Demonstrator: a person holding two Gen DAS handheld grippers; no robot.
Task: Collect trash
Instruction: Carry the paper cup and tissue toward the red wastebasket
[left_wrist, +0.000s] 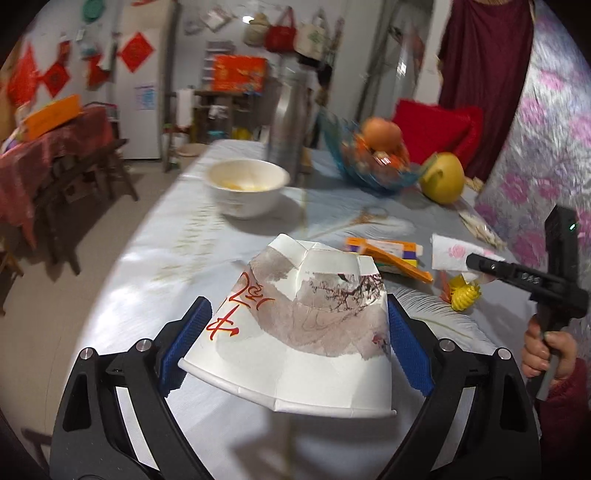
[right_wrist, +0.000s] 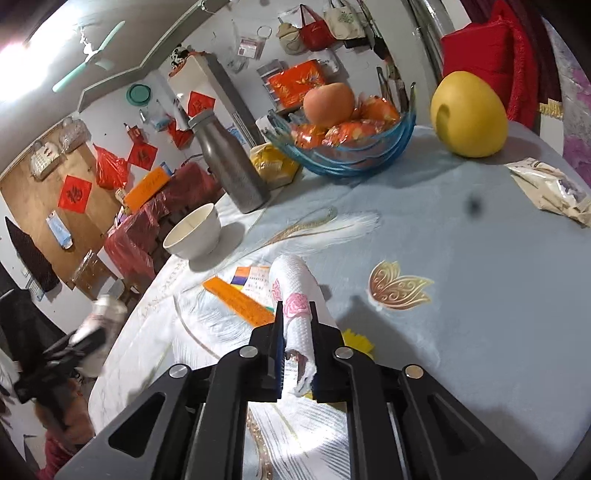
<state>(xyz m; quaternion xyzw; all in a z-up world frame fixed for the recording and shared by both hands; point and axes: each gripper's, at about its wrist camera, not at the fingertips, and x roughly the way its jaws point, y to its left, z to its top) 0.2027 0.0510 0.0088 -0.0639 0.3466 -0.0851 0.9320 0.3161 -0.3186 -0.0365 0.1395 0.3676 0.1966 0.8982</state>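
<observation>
Crushed paper cup (left_wrist: 295, 317) near table edge (left_wrist: 122, 280)

The left wrist view sits low behind its own hand-held gripper (left_wrist: 295, 332) and looks along the desk (left_wrist: 147, 258) toward the far wall. The right wrist view looks from higher up, tilted, down across the same desk (right_wrist: 461, 295). Both views take in the white bowl (left_wrist: 246, 186) (right_wrist: 194, 232), the steel bottle (left_wrist: 290, 122) (right_wrist: 229, 166), the blue fruit bowl (left_wrist: 373, 162) (right_wrist: 343, 147) and the pomelo (left_wrist: 443, 177) (right_wrist: 469, 114).
</observation>
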